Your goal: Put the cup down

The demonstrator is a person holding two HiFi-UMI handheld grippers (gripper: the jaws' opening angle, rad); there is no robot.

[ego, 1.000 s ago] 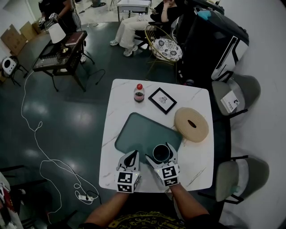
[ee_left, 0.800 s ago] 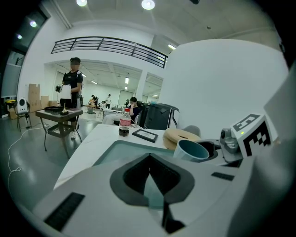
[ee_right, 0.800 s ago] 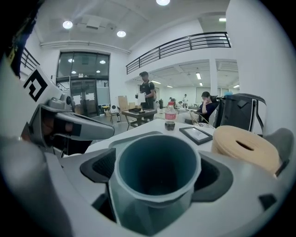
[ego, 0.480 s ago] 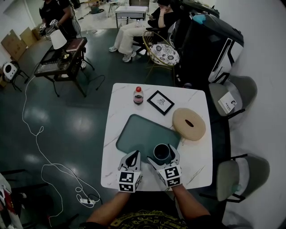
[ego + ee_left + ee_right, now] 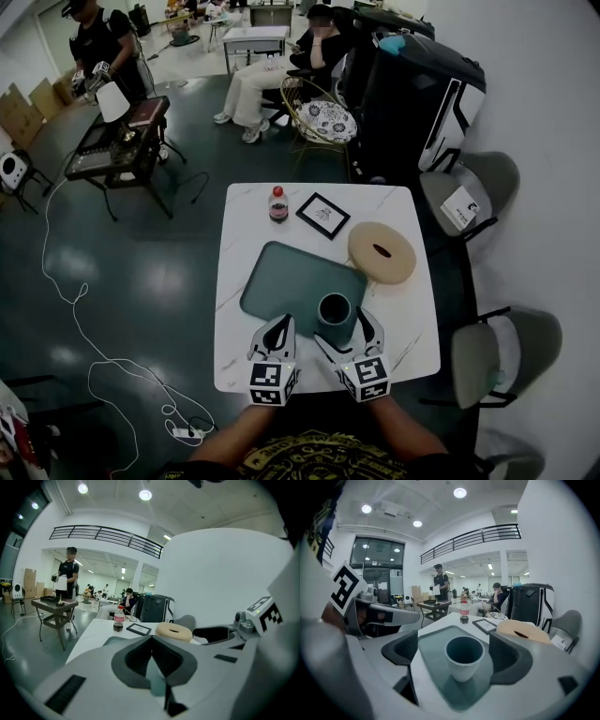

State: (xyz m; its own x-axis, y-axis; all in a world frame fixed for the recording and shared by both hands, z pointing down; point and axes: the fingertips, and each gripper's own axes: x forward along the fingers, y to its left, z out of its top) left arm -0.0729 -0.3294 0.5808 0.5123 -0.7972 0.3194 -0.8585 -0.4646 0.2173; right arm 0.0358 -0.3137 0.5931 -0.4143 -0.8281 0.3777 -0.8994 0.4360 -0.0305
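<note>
1. My cup (image 5: pixel 464 657) is pale outside and dark teal inside, seemingly empty.
2. It stands upright, mouth up.
3. It sits on the tray (image 5: pixel 281 281), at the tray's right corner nearest me, just inside the rim.

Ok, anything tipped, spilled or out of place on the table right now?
Nothing stands out. The cup stands upright on the green tray, near its corner, between the open jaws of the right tool, with a gap on each side. No spill shows, and the bottle is upright.
</note>
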